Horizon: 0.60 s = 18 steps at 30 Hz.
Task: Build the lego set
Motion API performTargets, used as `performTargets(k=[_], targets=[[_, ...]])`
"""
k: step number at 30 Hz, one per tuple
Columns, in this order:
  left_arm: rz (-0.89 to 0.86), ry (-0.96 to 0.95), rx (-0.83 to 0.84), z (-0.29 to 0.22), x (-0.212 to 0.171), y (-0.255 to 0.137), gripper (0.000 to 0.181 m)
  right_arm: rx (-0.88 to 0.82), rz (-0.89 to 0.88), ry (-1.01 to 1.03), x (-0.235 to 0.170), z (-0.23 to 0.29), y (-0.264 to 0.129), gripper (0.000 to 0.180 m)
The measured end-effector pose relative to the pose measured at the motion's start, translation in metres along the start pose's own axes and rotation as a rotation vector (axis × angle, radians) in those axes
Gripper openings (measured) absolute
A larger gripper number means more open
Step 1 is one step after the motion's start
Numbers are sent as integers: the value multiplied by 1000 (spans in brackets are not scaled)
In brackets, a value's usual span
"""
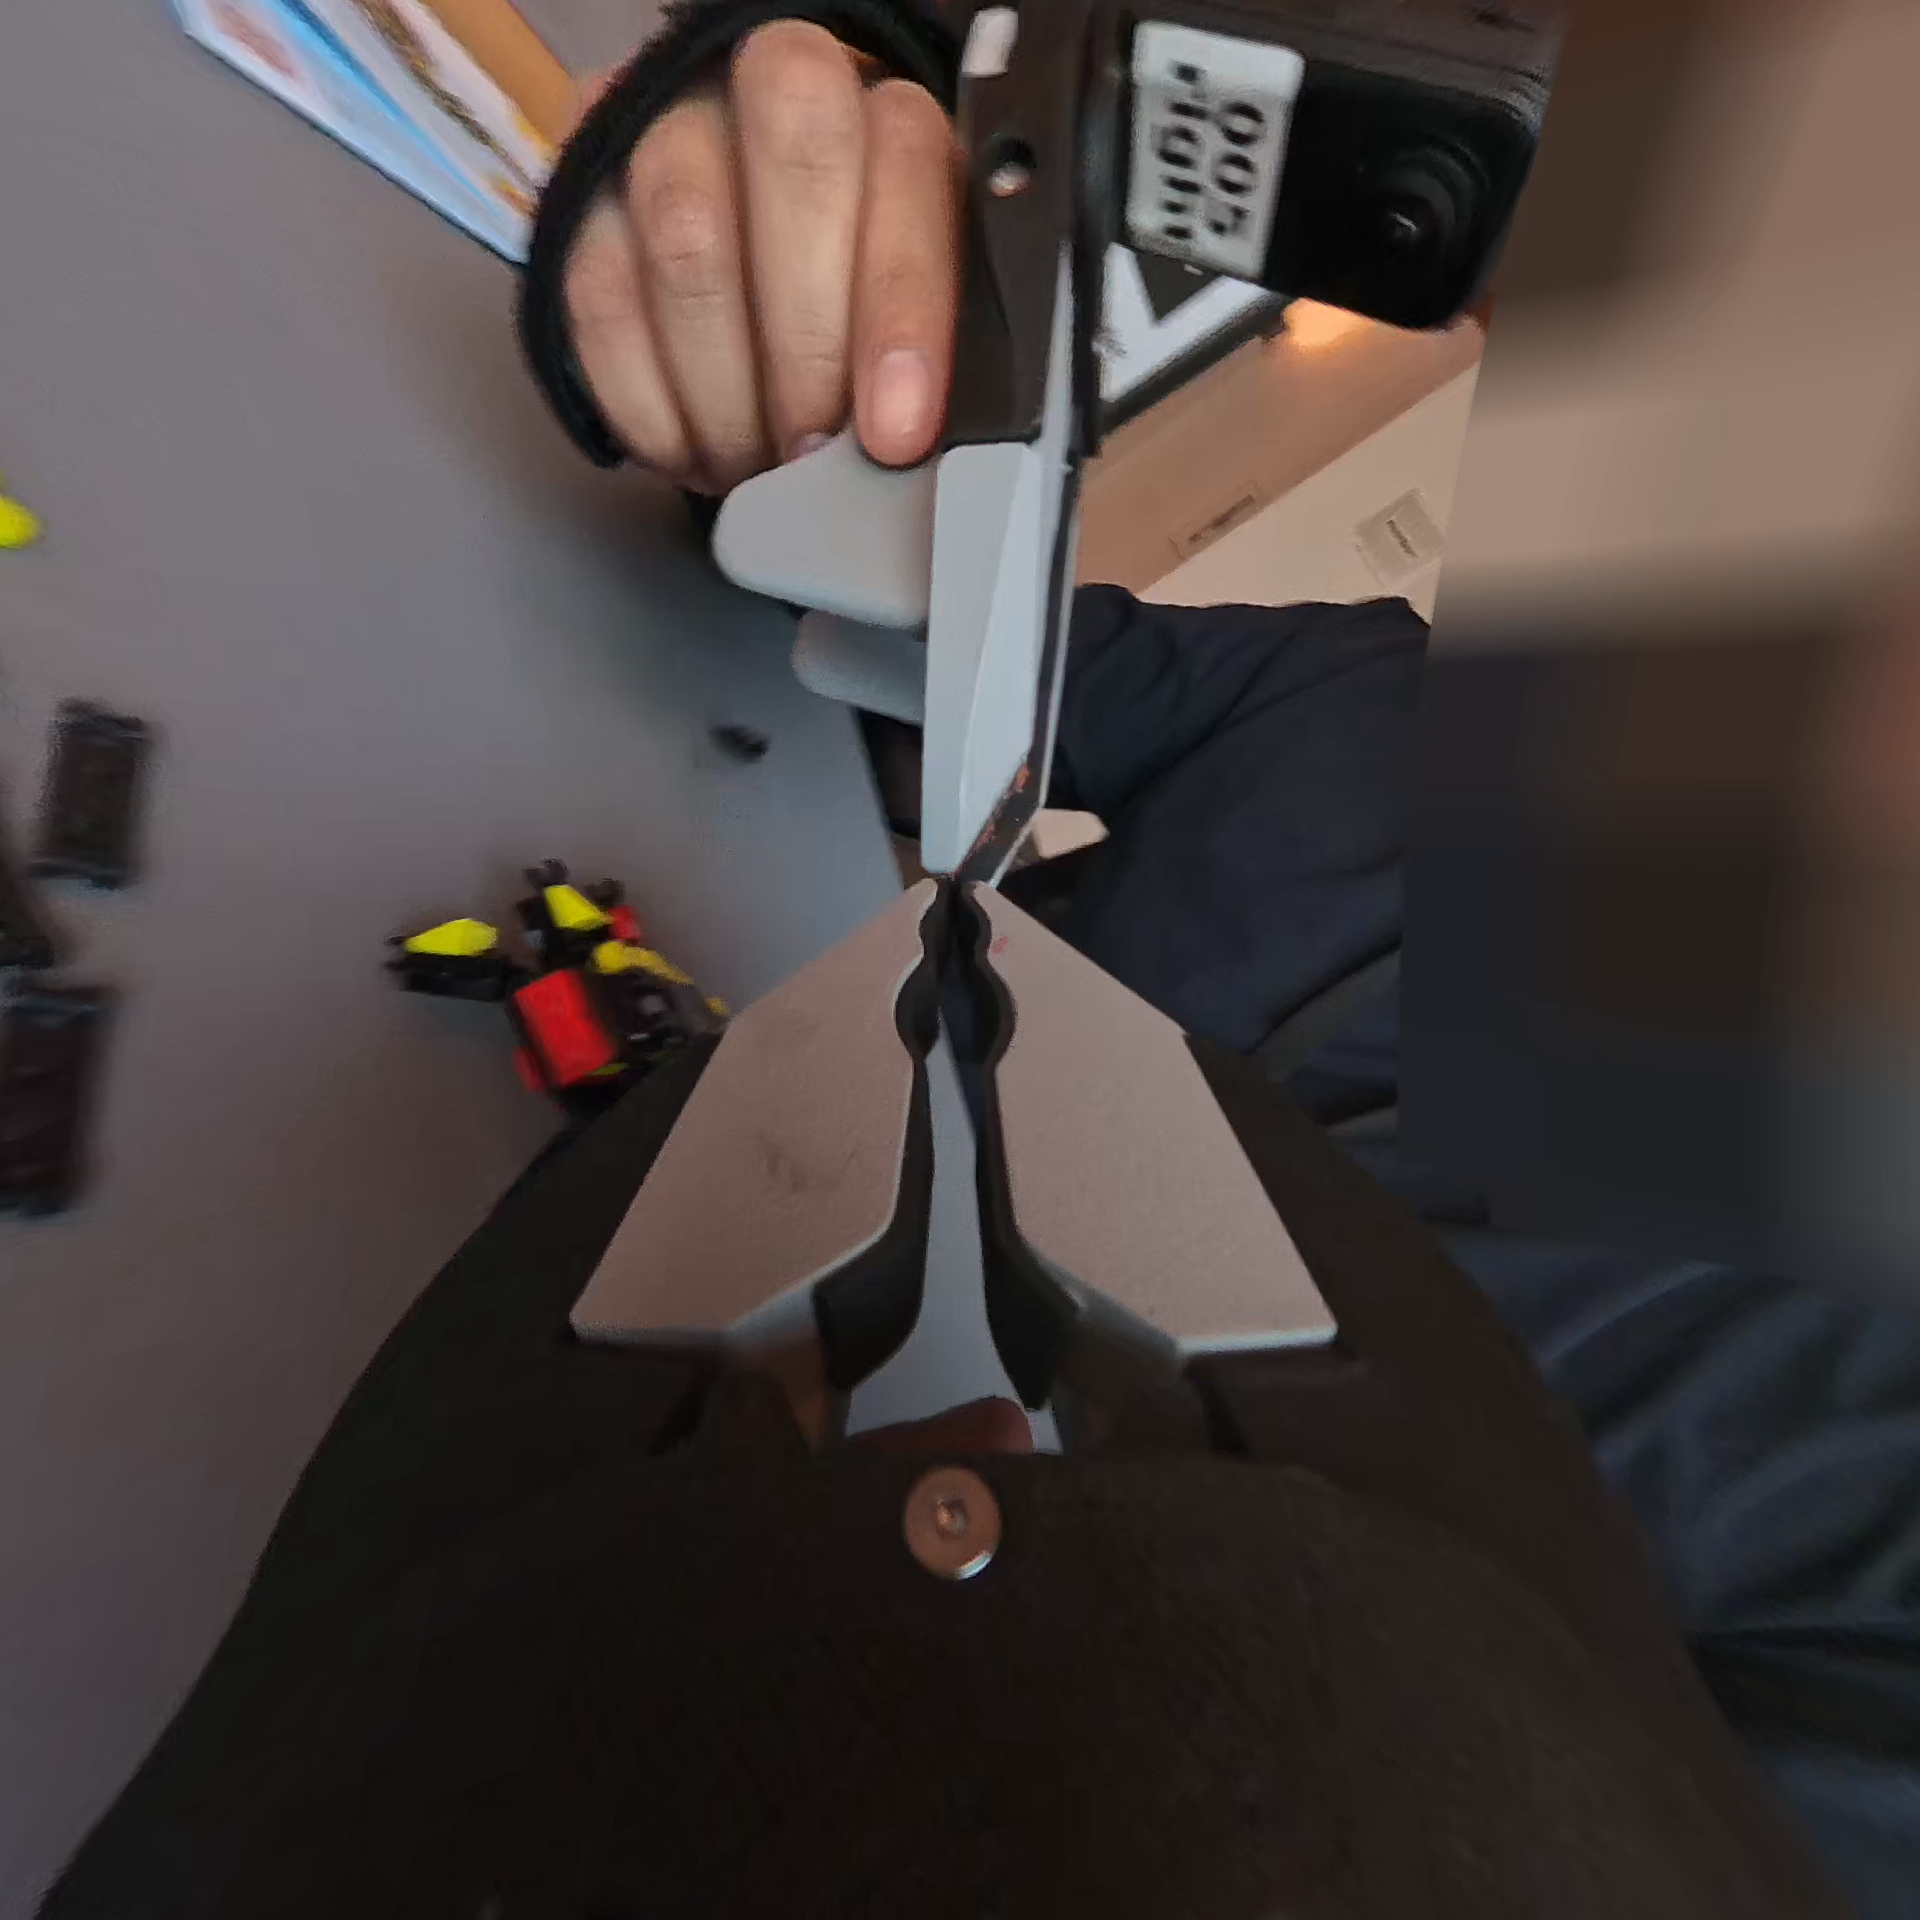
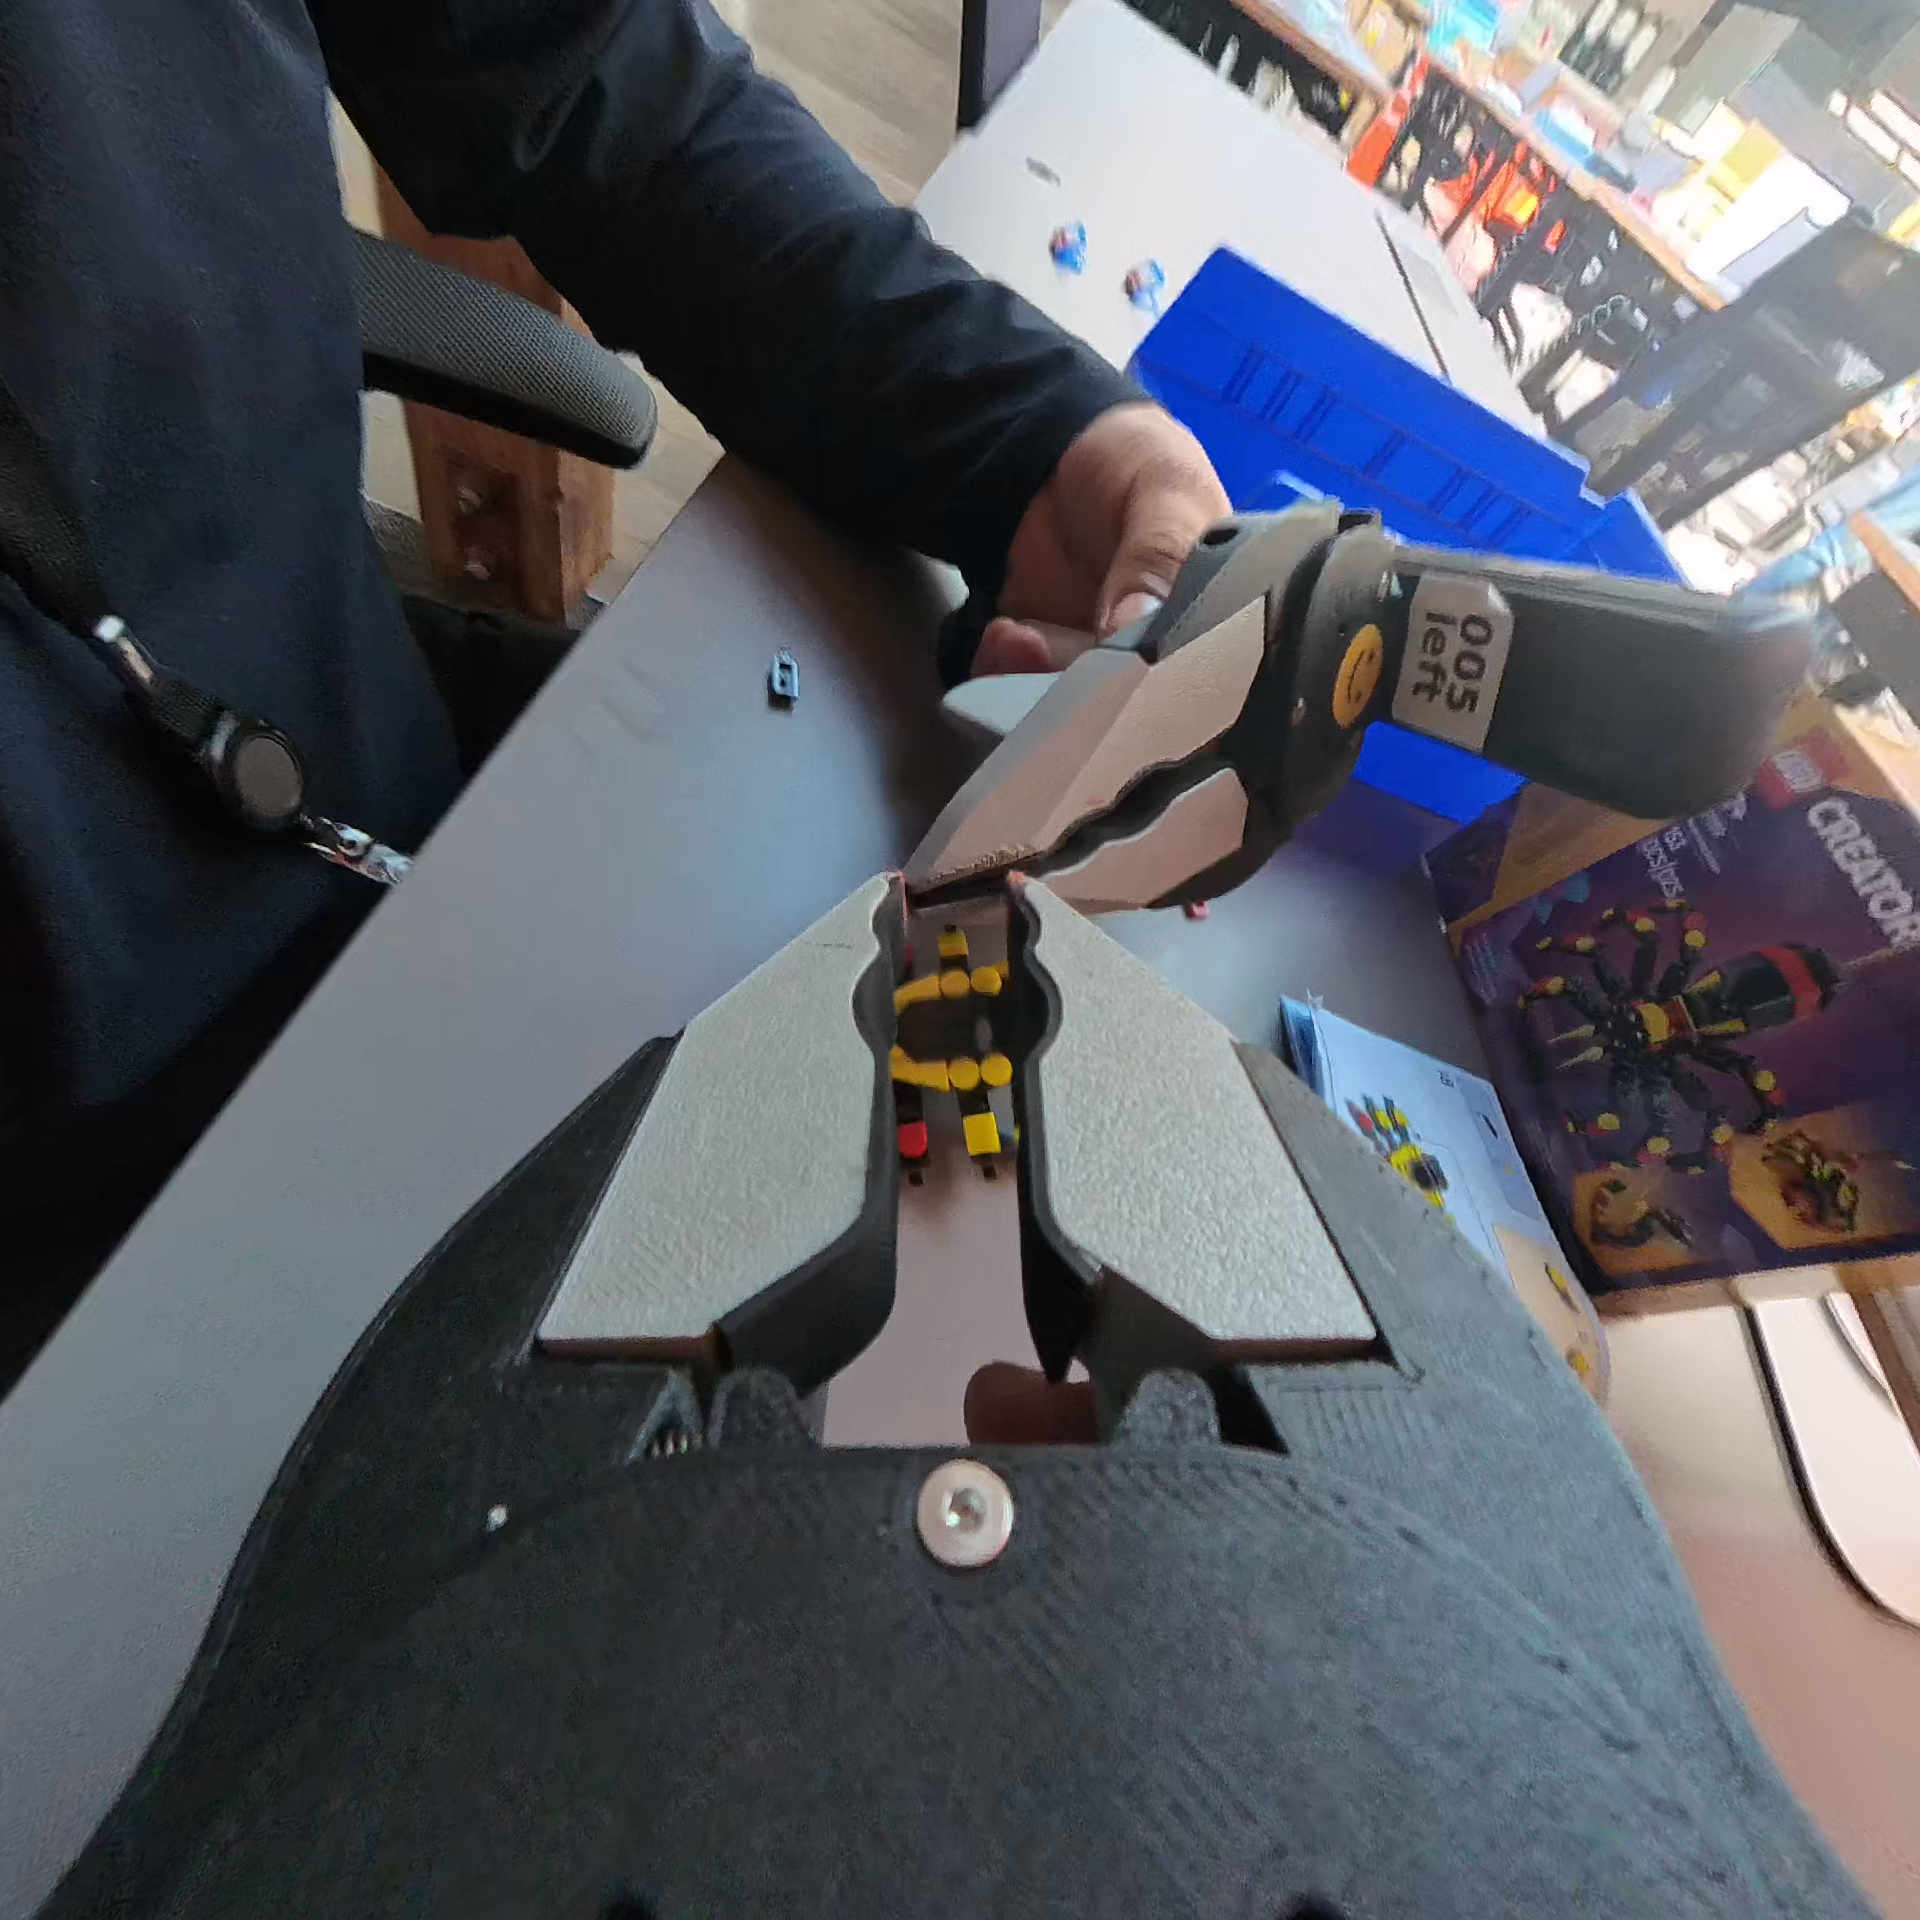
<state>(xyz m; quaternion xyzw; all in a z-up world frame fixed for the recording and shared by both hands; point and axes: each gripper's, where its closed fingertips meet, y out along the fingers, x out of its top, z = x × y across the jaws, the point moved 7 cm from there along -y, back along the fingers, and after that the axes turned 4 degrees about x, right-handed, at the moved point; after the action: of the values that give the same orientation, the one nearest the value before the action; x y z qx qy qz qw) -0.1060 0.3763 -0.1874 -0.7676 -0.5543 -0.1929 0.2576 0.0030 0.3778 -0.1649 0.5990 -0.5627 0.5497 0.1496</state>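
Observation:
My right gripper [image 2: 954, 883] is shut on a black-and-yellow lego assembly [image 2: 951, 1029] with yellow round studs and thin legs, which fills the gap between its fingers. My left gripper [image 1: 951, 896] is shut, and its tips show nothing clear between them. It reaches in from the right in the right wrist view [image 2: 930, 871] and touches the right gripper tip to tip. In the left wrist view the right gripper [image 1: 966, 857] comes down from above, held by a hand. A red, black and yellow lego body [image 1: 582, 1003] lies on the grey table [image 1: 312, 520].
Dark pieces [image 1: 88, 790], a yellow piece [image 1: 16, 520] and a small black piece [image 1: 740, 740] lie on the table. The lego box [image 2: 1714, 1018], an instruction booklet [image 2: 1434, 1132] and blue bins [image 2: 1351, 416] stand to the right. A small grey piece [image 2: 784, 675] lies near the table edge by the person's torso. Only a small space, under 4 cm, lies between the two pairs of fingers. The yellow piece [image 1: 16, 520] is about equally far from each gripper, around 15 cm.

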Motion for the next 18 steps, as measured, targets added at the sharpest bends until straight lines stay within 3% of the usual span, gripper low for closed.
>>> performTargets(k=[4,8,16,18], targets=[[-79,-15,96,12,8,-15,0,-112,50,59,-16,-18,-10,9],[-72,-3,146,15,8,-14,0,-160,30,149,-25,-30,-28,21],[-82,44,200,9,11,-16,0,-351,-100,221,-28,-50,-80,18],[-88,56,238,11,12,-20,0,-332,-83,264,-23,-42,-95,22]])
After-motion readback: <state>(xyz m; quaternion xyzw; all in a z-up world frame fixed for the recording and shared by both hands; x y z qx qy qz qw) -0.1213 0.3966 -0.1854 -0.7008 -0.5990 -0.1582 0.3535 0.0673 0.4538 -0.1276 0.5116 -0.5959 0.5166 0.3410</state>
